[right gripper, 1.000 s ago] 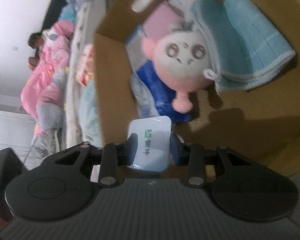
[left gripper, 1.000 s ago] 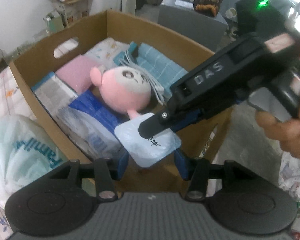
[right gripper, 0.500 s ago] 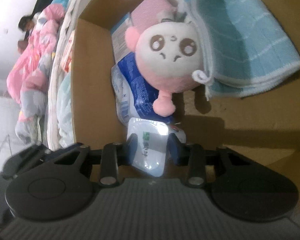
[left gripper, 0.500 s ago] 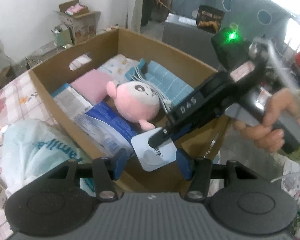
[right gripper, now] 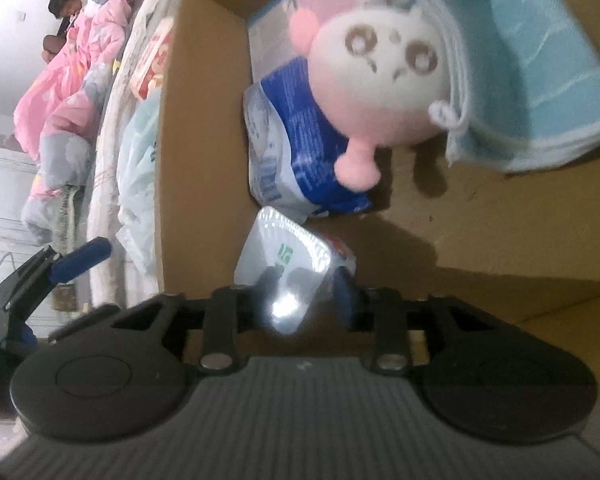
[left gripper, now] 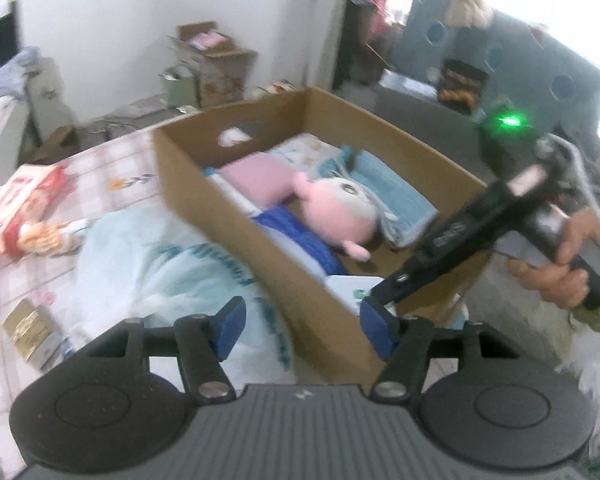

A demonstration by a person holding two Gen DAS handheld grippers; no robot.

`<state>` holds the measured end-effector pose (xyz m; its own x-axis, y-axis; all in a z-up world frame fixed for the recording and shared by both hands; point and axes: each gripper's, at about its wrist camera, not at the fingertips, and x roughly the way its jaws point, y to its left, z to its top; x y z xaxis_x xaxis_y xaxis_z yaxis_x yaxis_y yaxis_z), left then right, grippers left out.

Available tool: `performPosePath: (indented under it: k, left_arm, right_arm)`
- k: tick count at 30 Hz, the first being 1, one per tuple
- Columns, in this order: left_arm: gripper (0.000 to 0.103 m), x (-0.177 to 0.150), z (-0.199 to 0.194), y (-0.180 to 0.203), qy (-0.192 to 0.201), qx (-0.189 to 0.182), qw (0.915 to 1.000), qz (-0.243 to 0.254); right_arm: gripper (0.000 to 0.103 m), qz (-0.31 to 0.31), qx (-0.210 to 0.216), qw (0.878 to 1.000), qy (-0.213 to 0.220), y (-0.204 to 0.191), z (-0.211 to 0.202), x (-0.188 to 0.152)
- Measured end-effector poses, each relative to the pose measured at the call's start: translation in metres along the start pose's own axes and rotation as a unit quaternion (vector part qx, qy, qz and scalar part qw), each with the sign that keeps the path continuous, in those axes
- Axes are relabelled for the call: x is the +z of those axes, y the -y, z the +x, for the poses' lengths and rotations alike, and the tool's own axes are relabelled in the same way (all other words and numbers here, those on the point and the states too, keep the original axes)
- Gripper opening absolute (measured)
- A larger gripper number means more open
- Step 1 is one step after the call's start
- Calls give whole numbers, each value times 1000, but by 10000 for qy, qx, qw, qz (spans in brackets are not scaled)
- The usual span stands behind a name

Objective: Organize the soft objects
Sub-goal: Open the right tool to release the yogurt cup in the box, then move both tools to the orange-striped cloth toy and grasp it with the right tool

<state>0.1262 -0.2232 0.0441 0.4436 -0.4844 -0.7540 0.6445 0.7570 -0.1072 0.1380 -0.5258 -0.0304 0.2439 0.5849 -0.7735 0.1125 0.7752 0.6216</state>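
Right tongs point(right gripper: 300, 300) (opening) angle into box point(right gripper: 204, 152).

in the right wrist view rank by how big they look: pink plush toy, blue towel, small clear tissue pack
1. blue towel, though cut off by the frame edge
2. pink plush toy, close behind
3. small clear tissue pack, smallest despite being nearest the camera
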Motion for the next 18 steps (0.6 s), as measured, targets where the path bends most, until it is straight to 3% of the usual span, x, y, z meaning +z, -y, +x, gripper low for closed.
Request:
performPosePath:
  k: [2, 9, 13, 18]
  left_arm:
    - [65, -8, -8, -12, 119, 112, 9996, -220]
    - [65, -21, -35, -62, 652, 606, 9898, -1111]
    - [72, -18, -46, -101, 934, 986, 9757, -1718]
    - [80, 0, -31, -151, 1048, 1507, 9592, -2151]
  right_arm:
    - [51, -133, -168, 9994, 282, -6, -16, -2]
    - [53, -1002, -640, 9857, 1198, -57, -66, -1]
    - [56, -1764, -561, 9703, 1555, -110, -75, 11]
    - [57, -2328, -149, 9598, 1563, -181, -53, 56]
